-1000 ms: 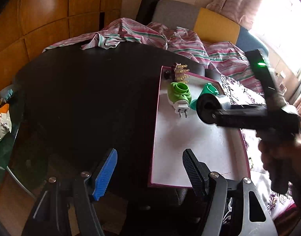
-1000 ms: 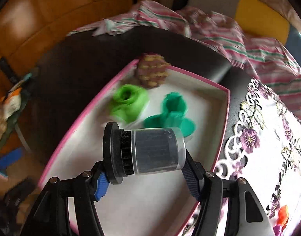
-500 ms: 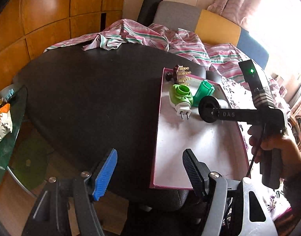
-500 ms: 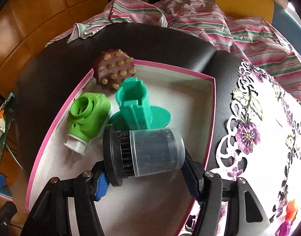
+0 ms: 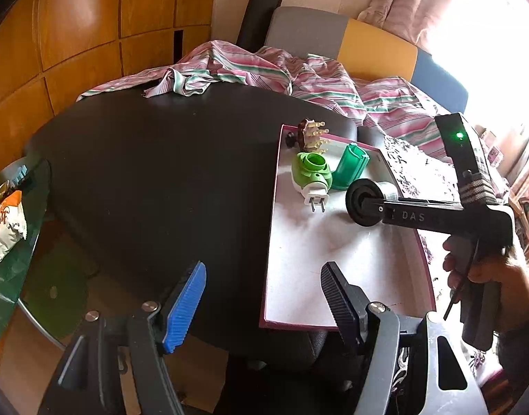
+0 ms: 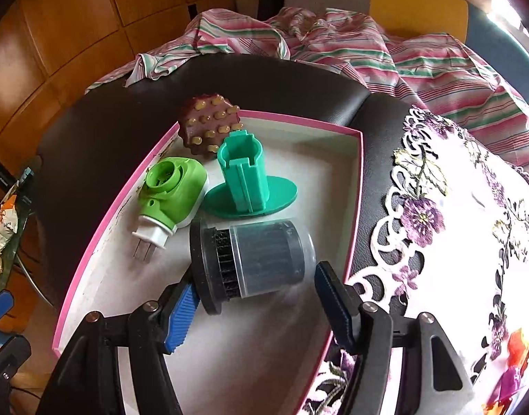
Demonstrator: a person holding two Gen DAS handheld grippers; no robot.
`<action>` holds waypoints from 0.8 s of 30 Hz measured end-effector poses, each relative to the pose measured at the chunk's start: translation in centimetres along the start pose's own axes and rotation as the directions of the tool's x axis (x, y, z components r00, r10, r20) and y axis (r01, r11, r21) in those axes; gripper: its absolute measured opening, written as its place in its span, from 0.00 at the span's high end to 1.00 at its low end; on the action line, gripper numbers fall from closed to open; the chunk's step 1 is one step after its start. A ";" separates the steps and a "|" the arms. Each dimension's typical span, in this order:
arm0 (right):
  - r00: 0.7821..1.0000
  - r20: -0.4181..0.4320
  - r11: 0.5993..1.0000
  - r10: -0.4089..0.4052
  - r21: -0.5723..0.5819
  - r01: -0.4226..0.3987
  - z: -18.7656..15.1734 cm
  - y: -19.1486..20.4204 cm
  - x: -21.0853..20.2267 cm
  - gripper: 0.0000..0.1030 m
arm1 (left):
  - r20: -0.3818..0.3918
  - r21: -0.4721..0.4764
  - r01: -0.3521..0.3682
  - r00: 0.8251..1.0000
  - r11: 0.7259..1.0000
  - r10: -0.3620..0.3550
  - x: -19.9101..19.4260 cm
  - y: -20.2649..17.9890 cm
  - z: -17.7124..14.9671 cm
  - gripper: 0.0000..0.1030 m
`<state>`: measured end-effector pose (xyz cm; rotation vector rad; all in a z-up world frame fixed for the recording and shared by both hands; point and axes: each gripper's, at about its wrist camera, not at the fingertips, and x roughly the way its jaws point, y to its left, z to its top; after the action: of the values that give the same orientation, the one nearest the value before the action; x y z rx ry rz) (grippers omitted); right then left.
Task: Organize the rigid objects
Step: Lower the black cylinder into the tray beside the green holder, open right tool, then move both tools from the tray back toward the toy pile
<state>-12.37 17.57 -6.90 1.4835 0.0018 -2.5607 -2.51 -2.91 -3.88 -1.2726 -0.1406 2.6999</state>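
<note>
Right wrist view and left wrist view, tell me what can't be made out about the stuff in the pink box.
- Black cylinder: whether it rests on the pink box floor or is lifted; the view angle hides its underside.
- Cylinder, left wrist view: mostly covered by the right gripper.
- Green plug: prongs blurred.
- Brown studded piece: lower part hidden behind the teal holder.
- Box near corner: cut off by the left gripper.

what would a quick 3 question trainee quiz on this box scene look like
1. True or false: the right gripper is clamped tight on the black filter canister.
2. Which item is nearest the pink box's far corner?
A. green plug-in
B. brown studded disc
C. teal holder
3. Fill in: the left gripper holds ____.

Key: 1 false; 2 B; 3 nothing
</note>
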 end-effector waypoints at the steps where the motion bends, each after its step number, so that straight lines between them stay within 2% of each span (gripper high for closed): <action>1: 1.000 0.004 1.000 0.002 0.002 -0.002 -0.2 0.0 -0.2 0.36 | 0.002 0.000 0.000 1.000 1.000 0.000 -0.1 0.0 0.0 0.32; 13: 0.997 0.082 1.000 0.012 -0.020 -0.011 -2.5 -0.4 -4.6 0.35 | 0.002 0.030 0.004 1.000 1.000 -0.004 -0.3 -1.0 -0.2 0.32; 24: 0.993 0.115 1.000 -0.006 -0.014 0.007 -4.7 -2.0 -7.6 0.35 | -0.004 0.061 0.009 1.000 0.998 -0.009 -0.3 -2.3 -0.5 0.32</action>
<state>-4.92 21.13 -2.87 1.3312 0.0098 -2.6413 -1.75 -0.67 -3.62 -1.2572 -0.0627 2.6721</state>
